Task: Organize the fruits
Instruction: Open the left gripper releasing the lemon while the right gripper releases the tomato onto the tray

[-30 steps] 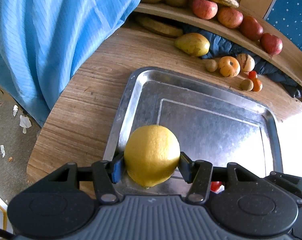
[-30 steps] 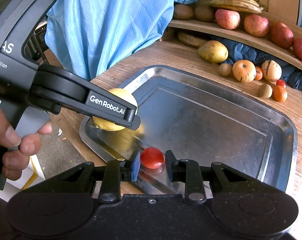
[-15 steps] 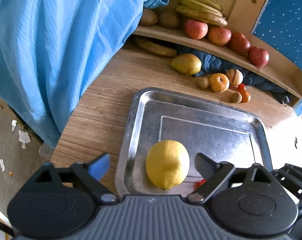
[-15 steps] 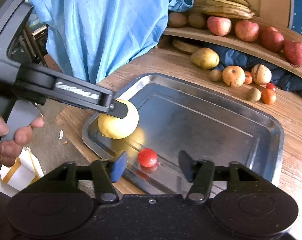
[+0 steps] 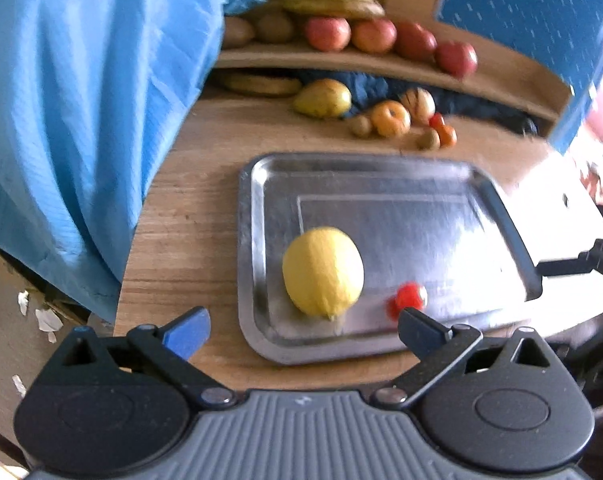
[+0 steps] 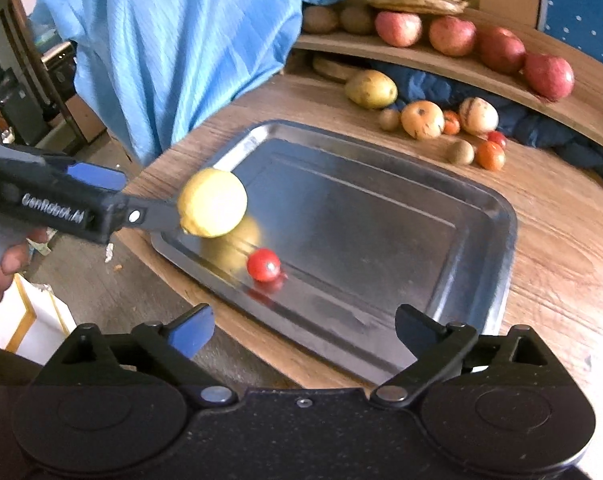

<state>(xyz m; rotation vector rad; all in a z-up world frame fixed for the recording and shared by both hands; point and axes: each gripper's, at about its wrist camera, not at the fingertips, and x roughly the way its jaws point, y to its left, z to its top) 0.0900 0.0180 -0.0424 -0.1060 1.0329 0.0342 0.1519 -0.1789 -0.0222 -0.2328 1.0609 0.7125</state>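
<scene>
Now both tools, left [image 5: 303, 326] and right [image 6: 304, 327], gape wide and empty, lemon [image 5: 322, 271] and tomato [image 5: 408, 298] resting on the tray [image 5: 421, 184] for sorting

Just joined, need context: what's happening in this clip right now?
A person with a handheld gripper in each hand is sorting fruit onto a metal tray on a wooden table. The lemon and a small red tomato lie in the tray's near corner, free of both grippers. The left gripper and right gripper both hang open just short of the tray. More fruit waits on the table beyond the tray and on the shelf above it.
</scene>
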